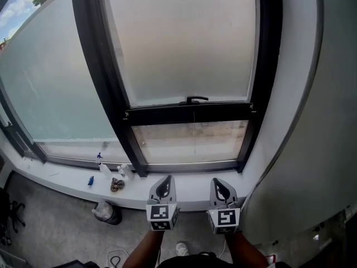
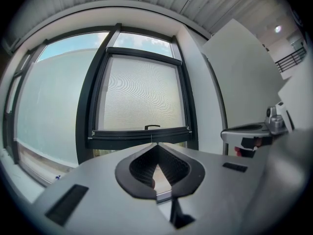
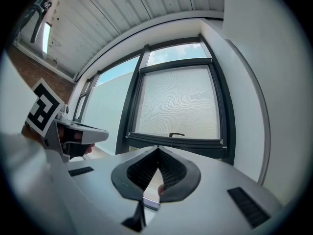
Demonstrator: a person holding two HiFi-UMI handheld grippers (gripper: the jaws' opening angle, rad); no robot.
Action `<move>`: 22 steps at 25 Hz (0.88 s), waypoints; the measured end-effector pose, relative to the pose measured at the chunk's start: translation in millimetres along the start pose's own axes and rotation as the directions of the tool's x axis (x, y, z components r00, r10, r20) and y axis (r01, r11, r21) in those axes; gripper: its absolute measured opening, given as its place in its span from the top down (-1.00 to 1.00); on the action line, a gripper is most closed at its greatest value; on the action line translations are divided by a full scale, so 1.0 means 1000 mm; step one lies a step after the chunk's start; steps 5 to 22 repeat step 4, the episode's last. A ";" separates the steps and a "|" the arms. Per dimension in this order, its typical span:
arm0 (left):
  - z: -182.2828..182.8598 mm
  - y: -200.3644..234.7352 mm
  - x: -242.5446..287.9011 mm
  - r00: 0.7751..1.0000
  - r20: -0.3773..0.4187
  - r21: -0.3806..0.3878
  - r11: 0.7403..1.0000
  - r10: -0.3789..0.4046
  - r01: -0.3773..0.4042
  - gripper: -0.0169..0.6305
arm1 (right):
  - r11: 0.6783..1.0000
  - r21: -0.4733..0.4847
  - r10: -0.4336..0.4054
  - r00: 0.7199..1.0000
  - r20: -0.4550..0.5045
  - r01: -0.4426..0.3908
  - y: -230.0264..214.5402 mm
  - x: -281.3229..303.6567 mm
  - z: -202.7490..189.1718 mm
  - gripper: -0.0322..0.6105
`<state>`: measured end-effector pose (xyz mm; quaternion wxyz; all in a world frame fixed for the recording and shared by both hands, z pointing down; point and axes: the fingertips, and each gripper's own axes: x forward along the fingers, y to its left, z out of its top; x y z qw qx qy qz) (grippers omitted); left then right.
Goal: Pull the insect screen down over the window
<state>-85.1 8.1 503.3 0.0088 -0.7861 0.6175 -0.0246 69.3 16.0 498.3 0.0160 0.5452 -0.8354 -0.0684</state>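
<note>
My left gripper (image 1: 165, 179), grey plastic with a black-and-white marker cube at its back, was pressed fully shut on nothing, its dark ribbed pads (image 2: 168, 165) meeting at the tips. Just beside it at three o'clock, my matching right gripper (image 1: 216, 181) was also closed and empty. Both pointed level at the window and touched nothing. Straight ahead at twelve o'clock, well apart from both tips, hung the pale grey mesh insect screen (image 1: 184, 43), set inside the black metal window frame (image 1: 100, 66). Its black bottom bar (image 1: 189, 114) lay level across the frame, with a small black curved handle (image 1: 193, 99) sitting on top of it at the middle. The screen covered most of the opening, and under the bar, at six o'clock from the handle, a low strip of window (image 1: 192, 141) was uncovered down to the frame's lower rail. At ten o'clock from my left gripper a wide frosted glass pane (image 1: 50, 88) ran off to the side. On the white sill (image 1: 61, 177), at nine o'clock from that gripper, stood a few small clear spray bottles (image 1: 106, 171). A dark round bin (image 1: 107, 212) sat on the grey floor at eight o'clock, and a plain white wall (image 1: 312, 121) rose at two o'clock from my right gripper.
</note>
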 end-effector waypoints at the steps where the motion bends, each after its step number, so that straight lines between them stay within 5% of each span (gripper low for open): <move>1: 0.000 0.001 -0.001 1.000 0.000 0.002 1.000 0.000 0.000 0.94 | 1.000 -0.002 0.000 1.000 0.003 0.000 0.002 0.000 0.001 0.89; 22: 0.001 0.005 -0.003 1.000 0.004 0.004 1.000 0.001 -0.001 0.94 | 1.000 -0.008 0.001 1.000 0.011 -0.001 0.006 0.001 0.002 0.89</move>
